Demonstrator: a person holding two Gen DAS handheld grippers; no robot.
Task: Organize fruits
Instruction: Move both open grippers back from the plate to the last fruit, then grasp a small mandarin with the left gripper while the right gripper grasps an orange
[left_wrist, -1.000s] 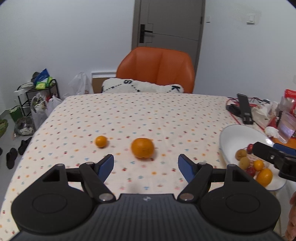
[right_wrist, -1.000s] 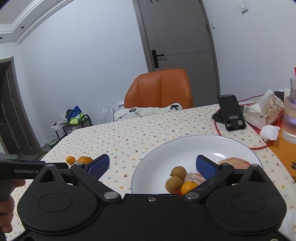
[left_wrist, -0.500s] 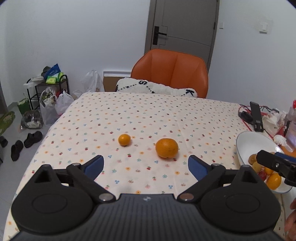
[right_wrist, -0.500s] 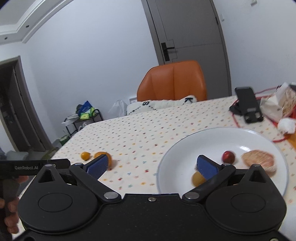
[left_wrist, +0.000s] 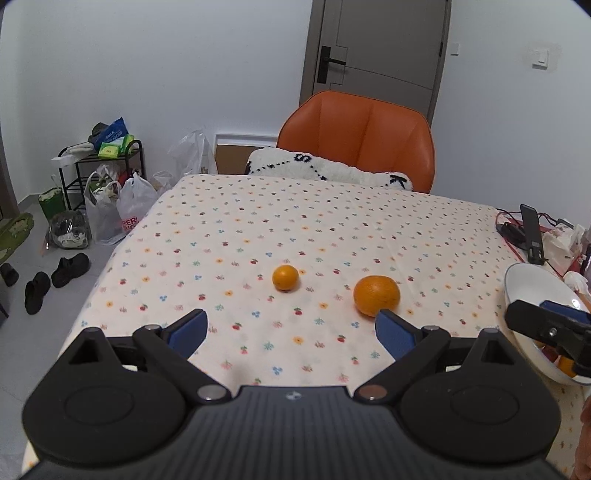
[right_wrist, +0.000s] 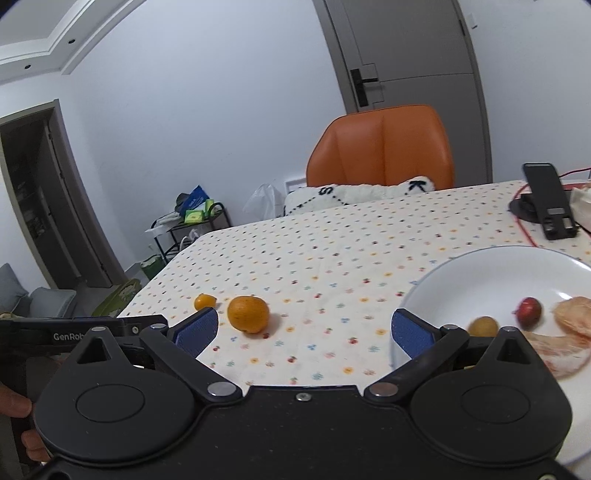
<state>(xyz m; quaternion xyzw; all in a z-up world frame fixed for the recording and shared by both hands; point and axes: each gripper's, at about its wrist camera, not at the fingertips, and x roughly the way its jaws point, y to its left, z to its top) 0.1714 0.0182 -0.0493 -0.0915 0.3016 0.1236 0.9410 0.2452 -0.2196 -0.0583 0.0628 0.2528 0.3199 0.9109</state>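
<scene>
A large orange (left_wrist: 376, 295) (right_wrist: 248, 314) and a small orange (left_wrist: 285, 277) (right_wrist: 205, 301) lie apart on the dotted tablecloth. My left gripper (left_wrist: 291, 332) is open and empty, hovering short of both, its right finger just in front of the large orange. My right gripper (right_wrist: 302, 330) is open and empty too, between the large orange and the white plate (right_wrist: 480, 269) (left_wrist: 532, 284). The plate holds a red fruit (right_wrist: 529, 312), a brown-yellow fruit (right_wrist: 483, 326) and peeled citrus pieces (right_wrist: 572, 321). In the left wrist view the right gripper's finger (left_wrist: 546, 325) reaches over the plate.
An orange chair (left_wrist: 356, 140) with a white cushion (left_wrist: 325, 171) stands at the table's far side. A phone on a stand (right_wrist: 548, 201), red cable and tissues crowd the far right. Bags, a shelf (left_wrist: 103, 162) and shoes sit on the floor to the left.
Both grippers pulled back and swung left: the oranges shifted right in both views. The right gripper left the plate's fruit and now faces the cloth between plate and large orange.
</scene>
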